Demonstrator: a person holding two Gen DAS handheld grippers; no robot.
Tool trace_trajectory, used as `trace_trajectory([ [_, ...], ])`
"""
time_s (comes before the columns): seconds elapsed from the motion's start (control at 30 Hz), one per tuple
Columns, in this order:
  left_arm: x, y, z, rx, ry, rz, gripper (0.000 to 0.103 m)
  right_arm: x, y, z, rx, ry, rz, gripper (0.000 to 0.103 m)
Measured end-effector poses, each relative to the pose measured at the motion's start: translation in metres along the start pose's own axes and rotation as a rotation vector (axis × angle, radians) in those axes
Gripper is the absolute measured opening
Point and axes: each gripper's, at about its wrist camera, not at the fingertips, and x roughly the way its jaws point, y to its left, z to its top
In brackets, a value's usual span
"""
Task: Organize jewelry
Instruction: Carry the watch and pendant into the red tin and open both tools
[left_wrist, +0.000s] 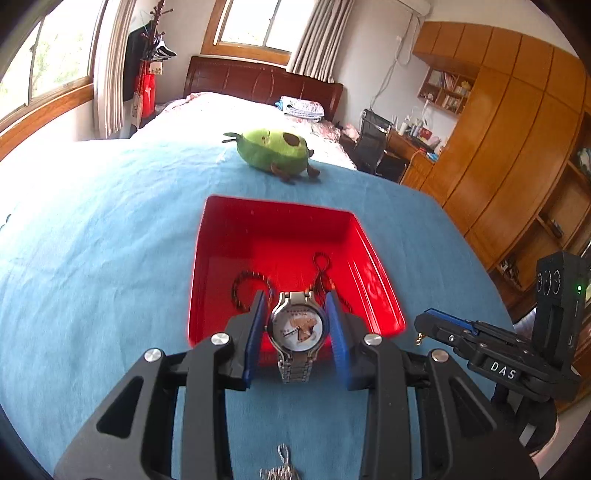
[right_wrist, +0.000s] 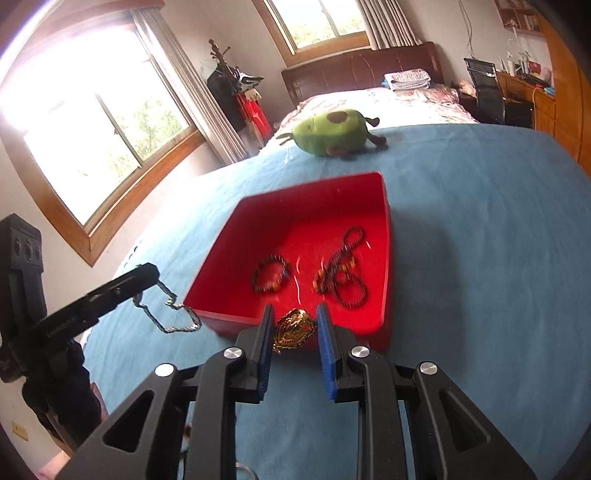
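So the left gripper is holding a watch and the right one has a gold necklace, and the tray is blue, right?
Almost. The tray is red, not blue; the cloth under it is the blue thing. Both wrist views show that. The rest holds: the left gripper has the watch, and the right gripper has the gold necklace.

Support surface: table covered by a blue cloth (left_wrist: 110, 258), lightly wrinkled. Red tray (left_wrist: 207, 266) sits directly on the cloth, roughly central, open side up. Green avocado plush toy (left_wrist: 273, 149) lies on the cloth beyond the tray's far wall, well apart from it, near the far edge of the table. Silver chain (left_wrist: 282, 467) lies on the cloth at the near edge of the left wrist view, partly cut off. Beyond the far edge, a bed with a pale floral cover (right_wrist: 388, 101).
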Motion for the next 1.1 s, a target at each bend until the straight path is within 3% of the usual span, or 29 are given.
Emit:
trace_trajectory([
  [0.17,0.031,0.006,0.02,-0.013,-0.002,0.009,0.031,0.033,-0.002,0.024,0.0,0.017,0.0,0.023],
  [0.53,0.124,0.029,0.031,-0.014,0.126,0.075,0.031,0.113,-0.016,0.039,-0.012,0.132,-0.085,0.023],
  [0.87,0.15,0.037,0.024,-0.008,0.182,0.102,0.032,0.129,-0.017,0.034,-0.027,0.171,-0.094,0.024],
  [1.1,0.134,0.029,0.025,0.032,0.12,0.117,0.032,0.123,-0.016,0.036,-0.029,0.147,-0.098,0.024],
])
